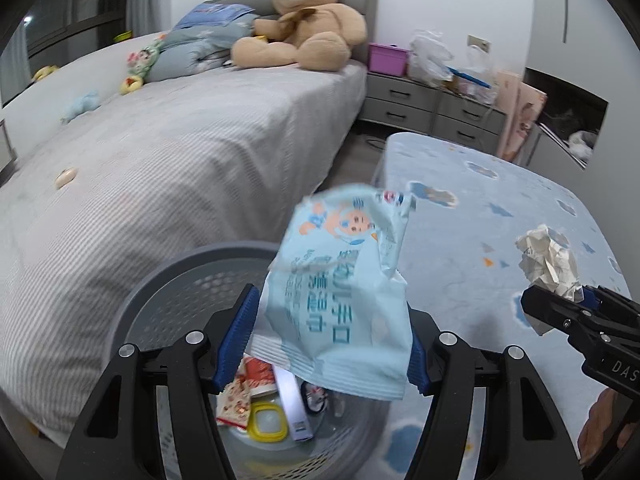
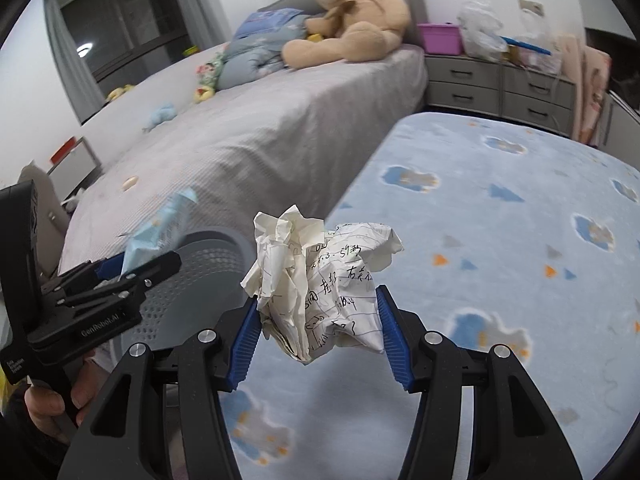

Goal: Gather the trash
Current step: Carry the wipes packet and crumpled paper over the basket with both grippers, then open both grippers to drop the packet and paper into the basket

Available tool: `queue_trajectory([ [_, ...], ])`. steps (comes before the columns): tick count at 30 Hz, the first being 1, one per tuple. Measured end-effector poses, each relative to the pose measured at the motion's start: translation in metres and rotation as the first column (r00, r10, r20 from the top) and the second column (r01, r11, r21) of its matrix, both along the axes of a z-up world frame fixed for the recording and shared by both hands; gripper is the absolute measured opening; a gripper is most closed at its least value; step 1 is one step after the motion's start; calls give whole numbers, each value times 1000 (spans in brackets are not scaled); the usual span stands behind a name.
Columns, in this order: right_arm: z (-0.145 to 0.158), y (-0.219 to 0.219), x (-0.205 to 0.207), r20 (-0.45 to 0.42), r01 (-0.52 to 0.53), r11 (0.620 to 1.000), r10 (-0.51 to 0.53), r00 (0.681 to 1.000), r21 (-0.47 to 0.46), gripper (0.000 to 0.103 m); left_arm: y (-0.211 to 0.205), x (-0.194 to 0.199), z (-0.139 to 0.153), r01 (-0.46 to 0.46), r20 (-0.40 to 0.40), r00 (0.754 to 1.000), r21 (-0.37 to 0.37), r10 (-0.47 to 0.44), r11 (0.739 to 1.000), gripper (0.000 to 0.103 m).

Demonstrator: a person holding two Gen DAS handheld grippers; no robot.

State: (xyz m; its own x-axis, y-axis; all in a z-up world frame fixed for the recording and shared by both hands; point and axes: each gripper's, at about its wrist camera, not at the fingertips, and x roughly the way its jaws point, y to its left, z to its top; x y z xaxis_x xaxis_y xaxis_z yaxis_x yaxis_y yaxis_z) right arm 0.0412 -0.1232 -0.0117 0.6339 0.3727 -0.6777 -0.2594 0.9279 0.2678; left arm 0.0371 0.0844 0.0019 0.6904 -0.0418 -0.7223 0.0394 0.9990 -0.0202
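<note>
Over the bin (image 1: 160, 280) beside the bed (image 1: 160, 168), left tongs (image 1: 332, 332) pinch a wrapper (image 1: 340, 280); right tongs (image 2: 316, 332) pinch paper (image 2: 320, 280) above open rug (image 2: 500, 240).

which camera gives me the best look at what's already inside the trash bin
The left wrist view. It looks down into the grey bin, past the held wipes packet, showing wrappers, a yellow ring and a white box on the bottom. The right wrist view shows only the bin's rim and perforated wall, not the contents.
</note>
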Motion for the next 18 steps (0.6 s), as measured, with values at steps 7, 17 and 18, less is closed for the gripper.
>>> queue_trajectory([
  [7,-5,55,9,-10,-127,992,127,992,-11,54,39,-19,-12,-114,-25,993,-1,114,993,62],
  [17,-19,108,12,-47,-259,965,258,965,-30,55,74,-29,-27,-241,-60,969,0,241,970,62],
  [18,-19,112,12,-48,-265,964,263,963,-32,56,76,-29,-27,-250,-60,967,0,249,968,62],
])
